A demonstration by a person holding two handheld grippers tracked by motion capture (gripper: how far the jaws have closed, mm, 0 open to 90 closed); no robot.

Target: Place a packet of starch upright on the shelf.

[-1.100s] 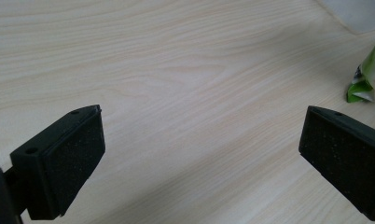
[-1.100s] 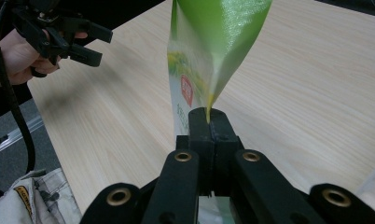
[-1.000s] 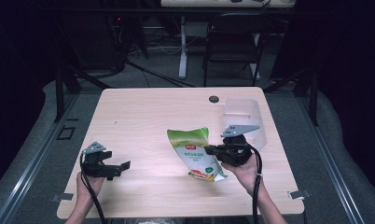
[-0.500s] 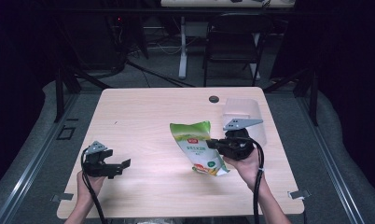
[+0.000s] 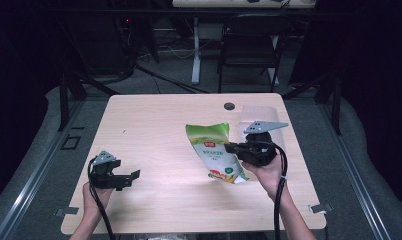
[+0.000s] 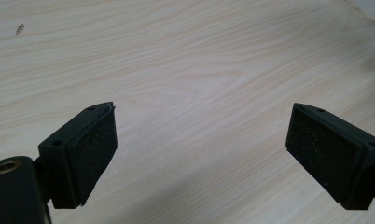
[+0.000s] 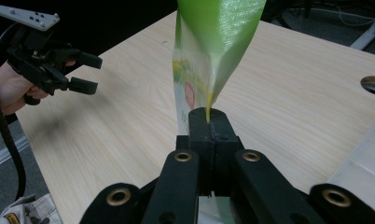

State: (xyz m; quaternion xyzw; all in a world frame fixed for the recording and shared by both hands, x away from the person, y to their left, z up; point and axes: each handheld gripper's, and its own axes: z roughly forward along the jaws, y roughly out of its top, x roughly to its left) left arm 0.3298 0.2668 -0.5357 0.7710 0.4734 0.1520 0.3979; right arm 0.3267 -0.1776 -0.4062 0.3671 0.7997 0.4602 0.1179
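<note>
On the pale wooden worktop [image 5: 154, 130], which spreads across the middle of the high view, I work with a pair of tongs in each hand. Beyond its far edge a dark chair [image 5: 249, 50] stands on the floor. At the far right of the worktop lies a clear plastic sheet [image 5: 256, 112], flat and just beside a round cable hole [image 5: 229, 106].

Right of centre is the green snack bag [image 5: 216, 152]. I hold it in my right tongs [image 5: 230, 148], which are clamped tight on its right edge; in the right gripper view the two black jaws meet on a thin fold of the bag [image 7: 209, 60], and the bag rises upright and twisted from them. In the high view the bag is tilted, its green top toward the far side and its printed lower end near me, close to the worktop; I cannot tell whether it touches the wood.

Near the left corner, my left tongs [image 5: 134, 175] are well apart from the bag. Their jaws stand wide open with bare wood between them, holding nothing.
</note>
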